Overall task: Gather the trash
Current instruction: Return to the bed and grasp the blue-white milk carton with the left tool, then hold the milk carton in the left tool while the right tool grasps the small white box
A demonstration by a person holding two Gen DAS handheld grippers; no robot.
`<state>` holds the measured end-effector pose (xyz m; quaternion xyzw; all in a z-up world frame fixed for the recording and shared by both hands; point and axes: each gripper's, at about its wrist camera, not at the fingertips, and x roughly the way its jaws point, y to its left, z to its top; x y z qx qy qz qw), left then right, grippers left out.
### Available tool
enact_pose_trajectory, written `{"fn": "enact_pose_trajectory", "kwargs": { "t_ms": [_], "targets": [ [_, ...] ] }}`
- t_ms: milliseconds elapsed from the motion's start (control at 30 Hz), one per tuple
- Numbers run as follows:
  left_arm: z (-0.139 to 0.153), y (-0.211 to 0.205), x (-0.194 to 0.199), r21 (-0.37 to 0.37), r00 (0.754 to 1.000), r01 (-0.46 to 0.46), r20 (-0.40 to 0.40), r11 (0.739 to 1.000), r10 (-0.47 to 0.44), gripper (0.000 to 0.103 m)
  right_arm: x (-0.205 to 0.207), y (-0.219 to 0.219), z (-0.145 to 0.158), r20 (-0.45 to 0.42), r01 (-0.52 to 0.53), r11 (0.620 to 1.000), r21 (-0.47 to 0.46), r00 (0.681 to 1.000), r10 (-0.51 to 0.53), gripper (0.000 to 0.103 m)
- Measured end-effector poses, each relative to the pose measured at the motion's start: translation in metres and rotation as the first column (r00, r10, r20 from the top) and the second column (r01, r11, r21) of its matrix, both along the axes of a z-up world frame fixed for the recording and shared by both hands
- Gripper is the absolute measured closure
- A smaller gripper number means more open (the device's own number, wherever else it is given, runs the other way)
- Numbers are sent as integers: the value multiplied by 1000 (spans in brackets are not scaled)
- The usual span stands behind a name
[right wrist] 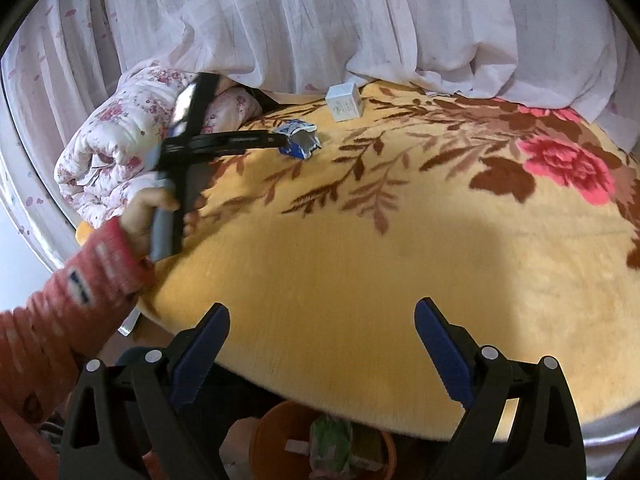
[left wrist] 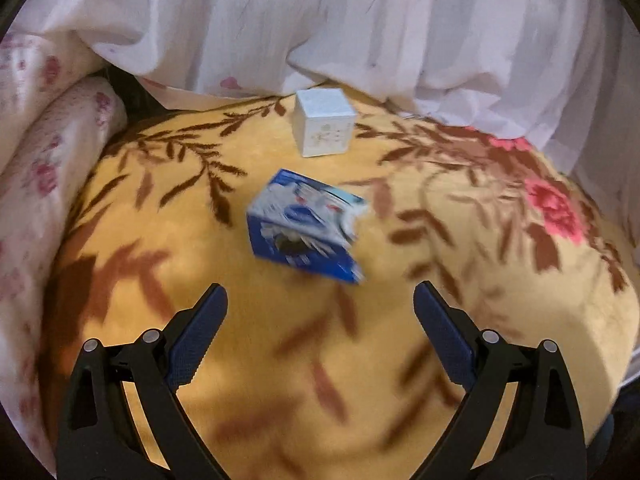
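Observation:
A crumpled blue and white carton [left wrist: 306, 226] lies on the yellow flowered blanket [left wrist: 280, 340], blurred, just ahead of my open, empty left gripper [left wrist: 320, 300]. It also shows in the right wrist view [right wrist: 298, 140], where the left gripper's fingers [right wrist: 256, 140] reach up to its left side. A small white box [left wrist: 323, 122] stands upright behind it, near the curtain, and it also shows in the right wrist view [right wrist: 344, 102]. My right gripper [right wrist: 322, 320] is open and empty over the blanket's [right wrist: 360, 260] near edge.
A white curtain [left wrist: 320, 20] hangs along the back. A folded pink-flowered quilt [right wrist: 120, 140] lies at the left. An orange bin [right wrist: 320, 440] holding trash stands on the floor below the bed's edge. The person's red-sleeved arm [right wrist: 72, 280] holds the left gripper.

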<state>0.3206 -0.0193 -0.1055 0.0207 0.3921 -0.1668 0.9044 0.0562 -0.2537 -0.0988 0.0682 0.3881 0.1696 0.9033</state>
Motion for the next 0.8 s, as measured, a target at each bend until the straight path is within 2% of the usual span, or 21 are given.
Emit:
{"fn": "enact_pose_trajectory", "kwargs": {
  "t_ms": [133,333,367,400,433,633,800],
  "targets": [
    [-17,5,40,4,1000,-1,-18,1000,1,11,20,0,0,-4,-7,1000,3,1000,7,11],
    [-28,6,66,-11,999,30,-29,999,-30,11,49,4,-2,-17,-15,1000,-6,1000,15,11],
    [-28,7,67,-20,999,36,-25,999,-36,12,54,5,-2,-18,-19,1000,-5,1000,19,11],
    [-29,7,68,-25,999,39,-22,999,-40,17,59,6,-1,-19,-22,1000,-4,1000,22,11],
    [-29,7,67,-33,999,49,-22,998,-50,34,65,7,-1,-19,-24,1000,-4,1000,24,11],
    [-25,11,58,-38,998,53,-15,998,-54,35,93,13,9,8,-22,1000,-16,1000,23,11],
    [-8,26,32,-51,1000,19,12,999,-18,35,140,19,26,88,-14,999,-43,996,18,11]
  ]
}}
